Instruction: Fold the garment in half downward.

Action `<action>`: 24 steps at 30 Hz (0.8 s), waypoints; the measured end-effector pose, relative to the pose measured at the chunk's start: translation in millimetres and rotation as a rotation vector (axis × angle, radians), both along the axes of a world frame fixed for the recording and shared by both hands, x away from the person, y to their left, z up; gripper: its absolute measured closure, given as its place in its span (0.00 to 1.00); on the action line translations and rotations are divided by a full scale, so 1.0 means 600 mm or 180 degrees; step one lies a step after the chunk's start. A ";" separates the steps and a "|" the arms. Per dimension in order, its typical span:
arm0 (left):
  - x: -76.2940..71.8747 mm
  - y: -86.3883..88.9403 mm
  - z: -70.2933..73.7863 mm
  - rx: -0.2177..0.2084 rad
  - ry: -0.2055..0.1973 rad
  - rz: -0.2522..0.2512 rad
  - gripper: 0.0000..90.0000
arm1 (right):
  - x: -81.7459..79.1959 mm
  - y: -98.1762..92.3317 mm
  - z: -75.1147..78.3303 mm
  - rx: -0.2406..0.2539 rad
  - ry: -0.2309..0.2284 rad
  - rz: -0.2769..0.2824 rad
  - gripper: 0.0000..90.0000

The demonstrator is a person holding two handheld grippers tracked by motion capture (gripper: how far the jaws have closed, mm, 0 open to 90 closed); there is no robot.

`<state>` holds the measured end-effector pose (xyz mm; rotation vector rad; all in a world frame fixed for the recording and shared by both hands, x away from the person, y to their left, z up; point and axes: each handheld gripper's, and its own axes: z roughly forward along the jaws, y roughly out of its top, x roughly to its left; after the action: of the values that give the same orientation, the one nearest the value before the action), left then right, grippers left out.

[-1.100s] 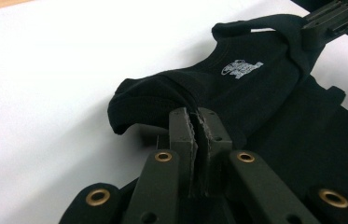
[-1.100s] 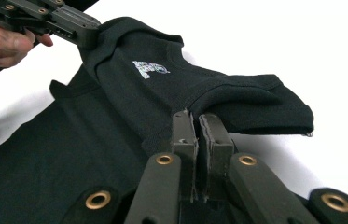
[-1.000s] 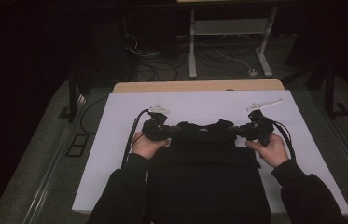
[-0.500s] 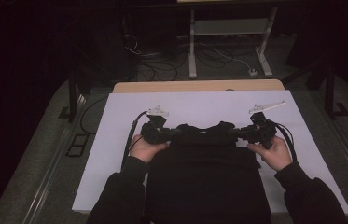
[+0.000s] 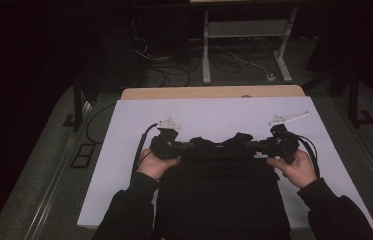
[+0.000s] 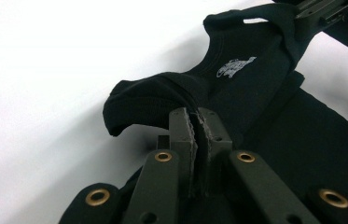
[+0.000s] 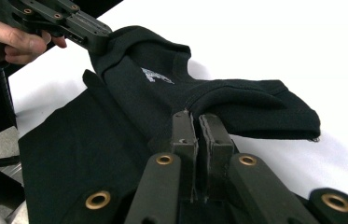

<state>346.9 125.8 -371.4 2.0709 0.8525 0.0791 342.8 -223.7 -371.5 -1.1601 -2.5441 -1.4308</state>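
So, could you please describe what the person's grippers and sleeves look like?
Both grippers, left gripper and right gripper, are black, with flat black jaws, brass-coloured rivets, a pale three-cornered plate on top and a trailing black cable. The person wears black long sleeves.

Garment [image 5: 222, 192] lies flat on desk [image 5: 124, 150], centred at the near edge, its far edge bunched. Left gripper [image 5: 170, 146] at the garment's far-left corner, right gripper [image 5: 274, 145] at far-right corner. Cables and frame legs on floor [image 5: 39, 150] behind desk.
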 end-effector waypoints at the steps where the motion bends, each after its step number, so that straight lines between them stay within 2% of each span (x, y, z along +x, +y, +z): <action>1: -0.002 0.001 -0.001 -0.0003 0.0009 0.0006 0.93 | -0.002 0.000 0.000 0.0001 -0.0003 0.0009 0.94; 13: -0.022 -0.002 -0.015 0.0076 0.0102 -0.0042 0.93 | -0.022 0.012 -0.008 -0.0075 0.0033 0.0107 0.94; 24: -0.041 0.003 -0.028 0.0158 0.0149 -0.0141 0.93 | -0.038 0.017 -0.018 -0.0141 0.0144 0.0220 0.94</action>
<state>322.5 127.5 -388.0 2.1446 0.8403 0.0281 319.9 -213.7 -382.5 -1.0854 -2.5710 -1.3251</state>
